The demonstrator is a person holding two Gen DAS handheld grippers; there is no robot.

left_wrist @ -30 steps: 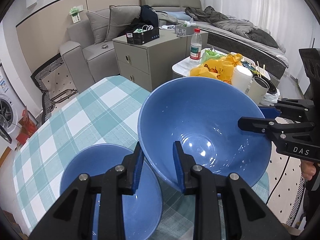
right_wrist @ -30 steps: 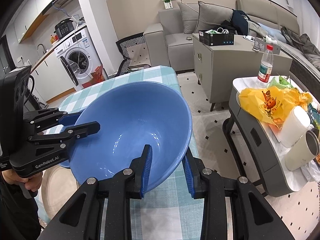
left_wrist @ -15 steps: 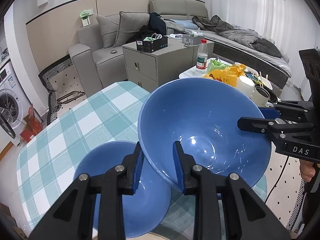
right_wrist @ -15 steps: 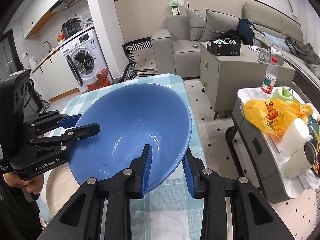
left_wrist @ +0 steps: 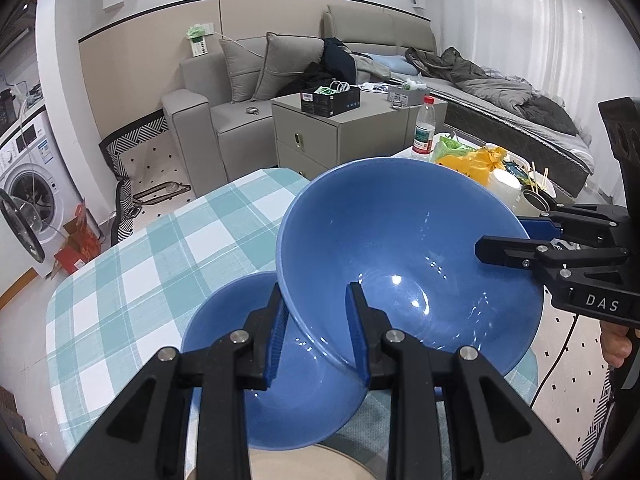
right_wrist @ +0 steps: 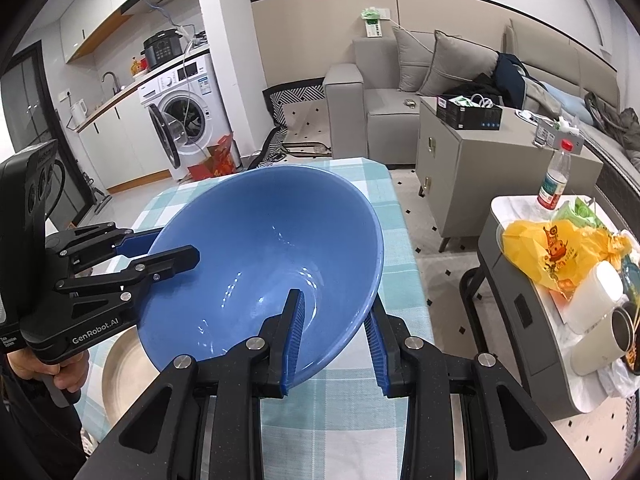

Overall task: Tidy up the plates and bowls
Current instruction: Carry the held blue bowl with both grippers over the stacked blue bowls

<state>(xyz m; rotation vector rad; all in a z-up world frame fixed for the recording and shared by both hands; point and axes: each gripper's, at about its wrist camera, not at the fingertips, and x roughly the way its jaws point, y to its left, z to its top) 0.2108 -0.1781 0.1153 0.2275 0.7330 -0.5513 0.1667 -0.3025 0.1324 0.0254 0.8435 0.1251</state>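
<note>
**One blue bowl, held from both sides above the table**

I had the large blue bowl (left_wrist: 408,264) pinched between both tools, clear of the checked tablecloth (left_wrist: 132,276) and tilted so that its hollow faced my cameras. My left gripper (left_wrist: 316,332) was closed on the bowl's near rim, one blue pad inside the wall and the other outside, the gap no wider than the wall itself. My right gripper (right_wrist: 334,338) gripped the opposite rim in the same way, one finger inside the bowl and one behind it. In the left view that right tool reached in from the right edge (left_wrist: 520,240), its fingers straddling the far rim; in the right view my left tool (right_wrist: 160,250) came in from the left likewise.

Below the raised bowl, in the left view, a second blue bowl (left_wrist: 276,400) sat on the cloth, partly covered by the held one and by my fingers. A pale beige plate (right_wrist: 124,372) lay on the table near my left hand, its rim just showing under the bowl.

Beyond the table stood a grey cabinet (right_wrist: 480,176), and a low side table (right_wrist: 516,264) carrying a plastic bottle (right_wrist: 554,184) and a yellow bag (right_wrist: 560,248).
</note>
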